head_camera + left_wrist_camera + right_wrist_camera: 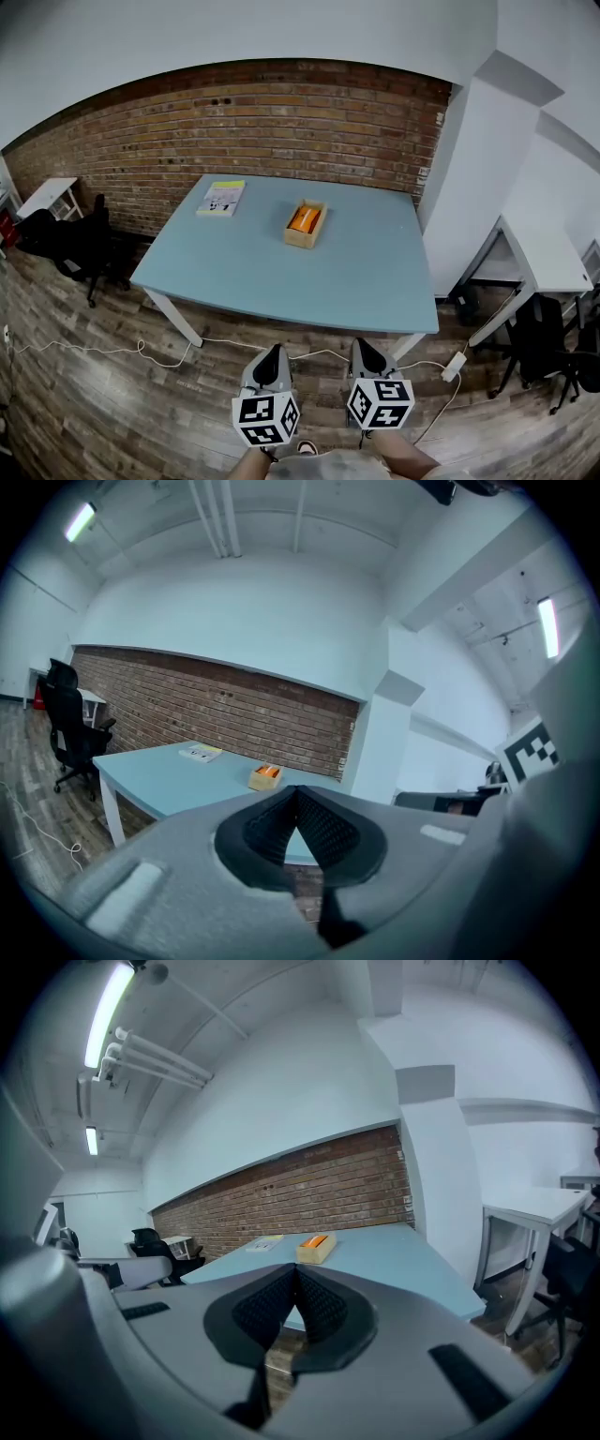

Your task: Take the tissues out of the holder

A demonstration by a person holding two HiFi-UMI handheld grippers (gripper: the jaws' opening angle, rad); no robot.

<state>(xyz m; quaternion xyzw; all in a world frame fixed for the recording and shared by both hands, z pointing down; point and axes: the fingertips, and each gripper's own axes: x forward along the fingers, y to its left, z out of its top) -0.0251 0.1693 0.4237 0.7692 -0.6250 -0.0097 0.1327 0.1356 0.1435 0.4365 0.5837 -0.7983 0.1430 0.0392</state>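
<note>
Well short of the tabletop [281, 272], I hold the left hand-held gripper [271, 351] and right hand-held gripper [362, 344] closed, empty, the holder [300, 238] beyond reach

Found the table [366, 281] standing before the brick wall [281, 122]. Saw the tissue holder [307, 239] on it, past its middle, with tissues [304, 218] inside, and a booklet [221, 198] lying left of that, near the far edge. Noted an office chair [66, 246] left of the table, a second desk [553, 255] to its right, and a cable [94, 352] on the floor by its near edge.
</note>
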